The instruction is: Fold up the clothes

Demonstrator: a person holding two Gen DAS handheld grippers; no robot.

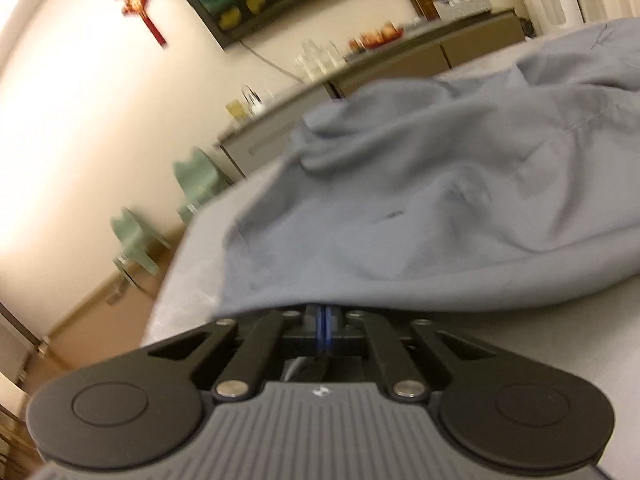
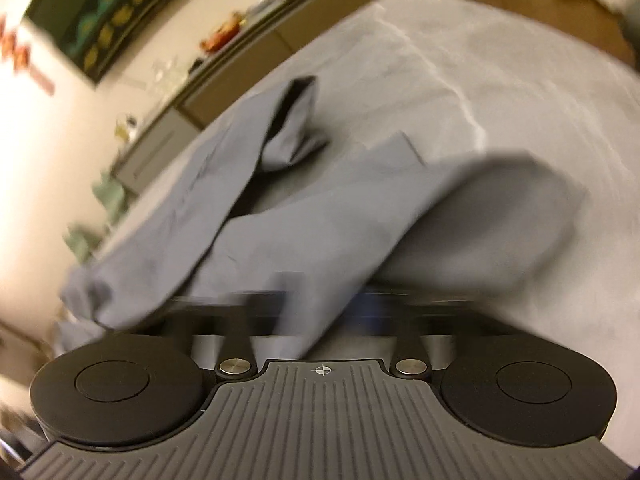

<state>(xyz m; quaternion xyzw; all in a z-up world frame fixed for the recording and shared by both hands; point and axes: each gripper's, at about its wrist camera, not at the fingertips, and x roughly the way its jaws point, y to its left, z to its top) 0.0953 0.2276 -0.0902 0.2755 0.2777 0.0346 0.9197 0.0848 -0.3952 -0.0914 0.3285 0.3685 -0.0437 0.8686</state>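
A grey-blue garment lies crumpled on a pale grey bedsheet, filling the centre and right of the left wrist view. At the bottom centre, the left gripper is clenched on the garment's near edge. In the blurred right wrist view, cloth drapes over the right gripper; its grip cannot be told.
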